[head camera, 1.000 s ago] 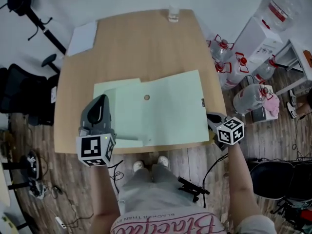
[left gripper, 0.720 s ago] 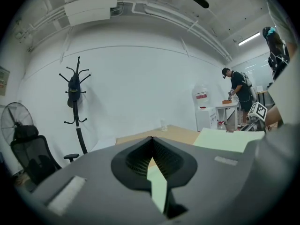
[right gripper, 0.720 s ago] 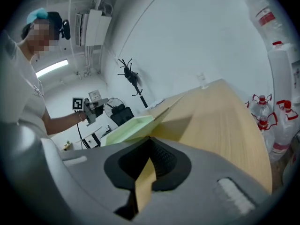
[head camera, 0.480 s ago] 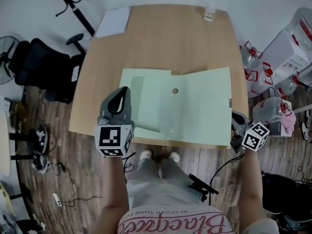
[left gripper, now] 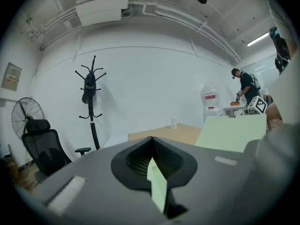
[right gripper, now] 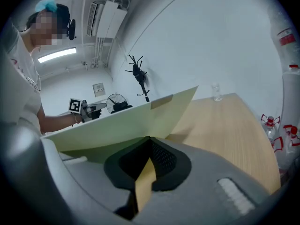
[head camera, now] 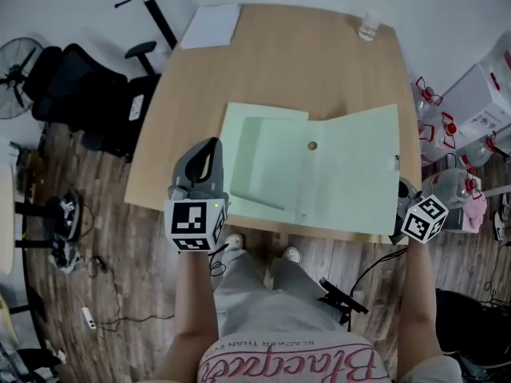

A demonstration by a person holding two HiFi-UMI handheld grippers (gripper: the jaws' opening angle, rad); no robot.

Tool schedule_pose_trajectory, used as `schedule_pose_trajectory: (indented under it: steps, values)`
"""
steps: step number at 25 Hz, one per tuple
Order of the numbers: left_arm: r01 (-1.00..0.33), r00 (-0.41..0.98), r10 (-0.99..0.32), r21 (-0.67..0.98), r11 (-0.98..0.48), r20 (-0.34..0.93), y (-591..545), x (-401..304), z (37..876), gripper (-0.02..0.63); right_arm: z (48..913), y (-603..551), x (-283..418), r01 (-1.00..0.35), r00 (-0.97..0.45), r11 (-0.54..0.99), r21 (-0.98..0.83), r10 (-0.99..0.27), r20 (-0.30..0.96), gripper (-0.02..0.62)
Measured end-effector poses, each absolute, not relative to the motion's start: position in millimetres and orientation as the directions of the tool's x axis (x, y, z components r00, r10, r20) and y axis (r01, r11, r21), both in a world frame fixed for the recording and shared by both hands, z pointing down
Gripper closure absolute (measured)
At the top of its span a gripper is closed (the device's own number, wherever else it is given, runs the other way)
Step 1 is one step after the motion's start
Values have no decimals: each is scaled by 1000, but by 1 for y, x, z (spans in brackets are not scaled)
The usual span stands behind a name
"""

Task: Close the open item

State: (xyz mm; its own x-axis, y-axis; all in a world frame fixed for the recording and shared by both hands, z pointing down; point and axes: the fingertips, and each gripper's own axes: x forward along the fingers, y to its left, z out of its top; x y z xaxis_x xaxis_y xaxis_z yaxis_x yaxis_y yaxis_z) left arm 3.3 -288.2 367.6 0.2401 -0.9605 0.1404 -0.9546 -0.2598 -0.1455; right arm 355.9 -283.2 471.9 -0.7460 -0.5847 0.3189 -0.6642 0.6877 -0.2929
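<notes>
Now, left gripper [left gripper: 151,139] and right gripper [right gripper: 149,138] fingers tight on opposite edges of the open pale-green folder [head camera: 343,174].

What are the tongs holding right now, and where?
Both grip the green folder: left tongs pinch its left edge, right tongs its right edge.

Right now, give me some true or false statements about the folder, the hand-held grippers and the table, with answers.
The green folder lies open on the table. True.
The left hand-held gripper is open and empty. False: it is shut on the folder's left edge.
The right hand-held gripper is shut on the folder. True.
The white paper lies on the folder. False: it lies at the table's far corner, apart from it.
</notes>
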Motion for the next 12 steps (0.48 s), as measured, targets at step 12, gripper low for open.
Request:
schedule_pose_trajectory:
  steps: [12]
  values:
    - [-939, 269, -951, -180, -294, 150, -290, -49, 367, 589, 448, -293, 295, -683, -730, 662, -309, -631, 262, 592]
